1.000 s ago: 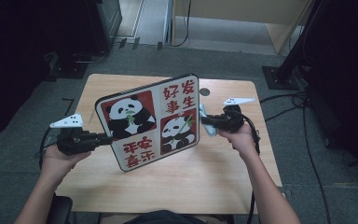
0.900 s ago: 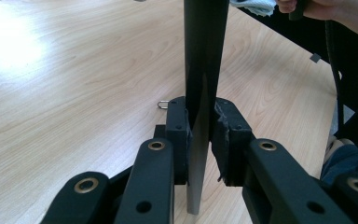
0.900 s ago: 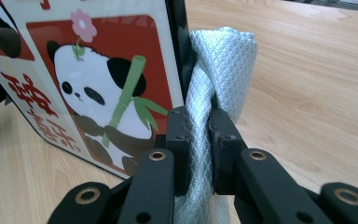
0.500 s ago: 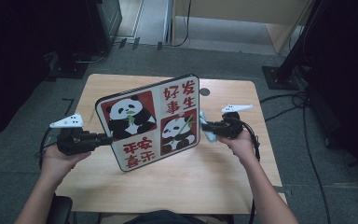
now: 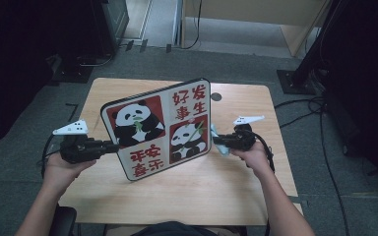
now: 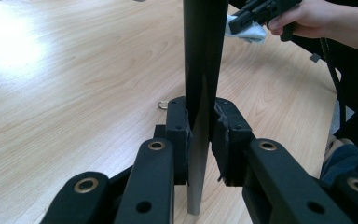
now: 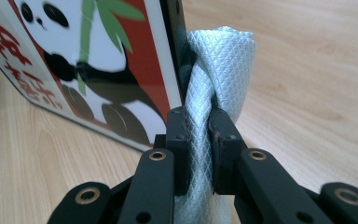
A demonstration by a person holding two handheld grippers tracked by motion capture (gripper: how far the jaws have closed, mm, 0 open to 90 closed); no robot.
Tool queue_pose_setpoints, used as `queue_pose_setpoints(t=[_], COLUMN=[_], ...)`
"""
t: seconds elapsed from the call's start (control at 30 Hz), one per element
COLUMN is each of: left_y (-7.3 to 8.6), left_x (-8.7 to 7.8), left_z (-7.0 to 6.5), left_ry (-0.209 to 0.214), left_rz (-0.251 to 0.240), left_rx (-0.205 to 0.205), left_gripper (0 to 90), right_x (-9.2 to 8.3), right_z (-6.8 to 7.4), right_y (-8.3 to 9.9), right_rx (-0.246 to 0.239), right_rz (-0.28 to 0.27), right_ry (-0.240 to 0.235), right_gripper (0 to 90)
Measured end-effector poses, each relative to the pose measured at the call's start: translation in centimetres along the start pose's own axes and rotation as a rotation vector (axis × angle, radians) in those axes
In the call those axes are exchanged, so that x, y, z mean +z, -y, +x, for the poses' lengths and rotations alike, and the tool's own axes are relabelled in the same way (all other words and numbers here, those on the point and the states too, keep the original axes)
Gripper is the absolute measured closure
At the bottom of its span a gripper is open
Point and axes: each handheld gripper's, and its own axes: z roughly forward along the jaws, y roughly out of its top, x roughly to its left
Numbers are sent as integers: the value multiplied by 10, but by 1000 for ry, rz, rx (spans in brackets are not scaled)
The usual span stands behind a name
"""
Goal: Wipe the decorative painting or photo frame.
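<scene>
Panda board (image 5: 160,129): on edge, printed face toward person, long axis apparently across worktop (image 5: 226,196). Left tool (image 6: 200,140) clamps its edge. Right tool (image 7: 199,140) grips pale cloth (image 7: 219,74) against board.

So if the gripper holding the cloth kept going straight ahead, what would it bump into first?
Probably the panda board. The right gripper, shut on the cloth, points at its right edge, with the cloth already against it.

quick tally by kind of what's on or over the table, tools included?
Panda board: 1, clamped at its edge by the left tool
Pale blue cloth: 1, pinched in the right tool
Tools: 2
Small metal ring on the wooden table: 1
Total: 5
</scene>
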Motion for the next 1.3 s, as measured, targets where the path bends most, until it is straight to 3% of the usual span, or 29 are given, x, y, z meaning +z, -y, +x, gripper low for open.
queue_pose_setpoints(t=[0.3,0.67,0.73,0.97,1.3], left_y=[0,1,1,1,0], left_x=[0,0,0,0,0], left_z=[0,0,0,1,1], left_ry=[1,0,2,5,8], left_rz=[0,-1,-2,-5,-2], left_rx=[-1,-3,-3,-3,-4], left_gripper=[778,775,775,773,776], right_x=[8,15,17,9,-7], right_z=[-9,-14,-15,-18,-30], right_y=[10,15,15,12,11], right_rx=[12,23,17,11,42], right_rz=[38,106,116,70,40], right_ry=[-24,-19,-10,36,123], right_gripper=[808,808,808,808,807])
